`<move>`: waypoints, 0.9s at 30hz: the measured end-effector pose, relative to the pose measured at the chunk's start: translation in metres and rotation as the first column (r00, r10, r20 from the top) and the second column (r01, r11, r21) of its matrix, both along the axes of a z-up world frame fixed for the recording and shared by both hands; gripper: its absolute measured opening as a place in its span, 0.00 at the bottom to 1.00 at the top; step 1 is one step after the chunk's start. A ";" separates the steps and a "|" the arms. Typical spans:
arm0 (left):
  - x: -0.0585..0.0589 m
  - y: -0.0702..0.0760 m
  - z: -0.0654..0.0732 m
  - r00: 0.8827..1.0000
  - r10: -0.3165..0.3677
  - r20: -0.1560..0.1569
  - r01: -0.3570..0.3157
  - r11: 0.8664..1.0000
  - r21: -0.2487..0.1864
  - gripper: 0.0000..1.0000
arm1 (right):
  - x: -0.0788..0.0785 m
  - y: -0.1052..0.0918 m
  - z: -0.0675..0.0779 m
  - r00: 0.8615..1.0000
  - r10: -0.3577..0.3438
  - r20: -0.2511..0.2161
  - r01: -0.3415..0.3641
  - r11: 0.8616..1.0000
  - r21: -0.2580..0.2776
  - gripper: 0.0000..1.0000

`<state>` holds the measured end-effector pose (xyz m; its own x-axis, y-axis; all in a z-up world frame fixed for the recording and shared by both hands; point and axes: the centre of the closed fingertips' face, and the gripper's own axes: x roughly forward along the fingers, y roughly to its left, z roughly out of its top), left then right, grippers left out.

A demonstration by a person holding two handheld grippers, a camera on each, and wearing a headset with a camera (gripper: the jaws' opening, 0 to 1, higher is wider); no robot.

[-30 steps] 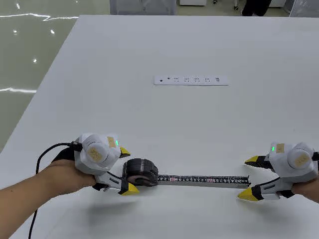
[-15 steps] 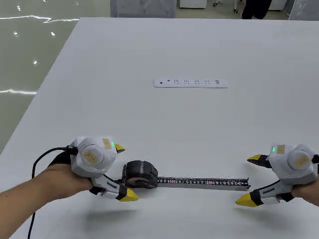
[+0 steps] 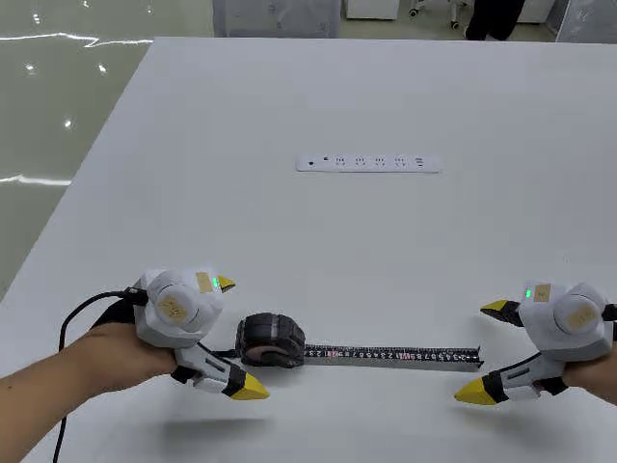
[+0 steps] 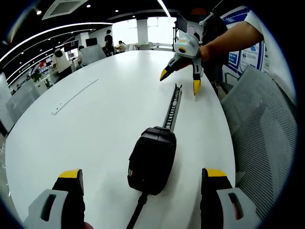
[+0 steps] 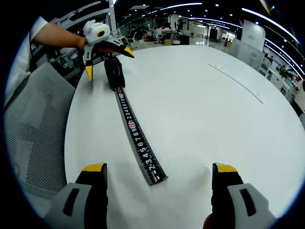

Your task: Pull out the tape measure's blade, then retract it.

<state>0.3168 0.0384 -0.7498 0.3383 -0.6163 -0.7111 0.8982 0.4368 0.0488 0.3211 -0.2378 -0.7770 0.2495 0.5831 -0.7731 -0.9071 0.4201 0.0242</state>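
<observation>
The tape measure [image 3: 271, 340] sits on the white table [image 3: 386, 87] near its front edge, toward the person's left. Its case [image 4: 151, 157] is black, rounded and chunky. Something thin and dark trails from the back of it toward the camera in the left gripper view, probably a strap [image 4: 138, 210], though the view is too poor to be sure.

The blade [image 3: 390, 355] is out and lies flat on the table, running in a straight line from the case toward the person's right. It is dark with pale numerals and a few red marks along it [image 5: 135, 136]. Its squared-off free end rests on the bare tabletop.

The left gripper [image 3: 236, 336] has its yellow-tipped jaws spread wide, one on each side of the case, and neither touches it. The right gripper [image 3: 482, 348] is likewise released. The blade's end lies between the lines of its two jaws but just ahead of the tips, and they grasp nothing.

A black cable [image 3: 82, 309] runs from the left gripper past the person's hand [image 3: 116, 347]. A white power strip [image 3: 368, 163] lies well apart from the tape, farther up the table. A grey mesh chair [image 4: 267, 124] stands beside the table's edge.
</observation>
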 end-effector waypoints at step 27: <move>-0.014 0.014 0.023 0.991 0.133 0.021 -0.130 0.984 -0.122 1.00 | -0.012 0.011 0.038 0.991 -0.091 0.097 0.080 0.990 0.116 0.90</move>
<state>0.3032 0.0528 -0.7271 0.4416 -0.6455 -0.6232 0.8315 0.5553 0.0140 0.3086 -0.2265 -0.7392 0.3760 0.6374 -0.6726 -0.8681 0.4962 -0.0151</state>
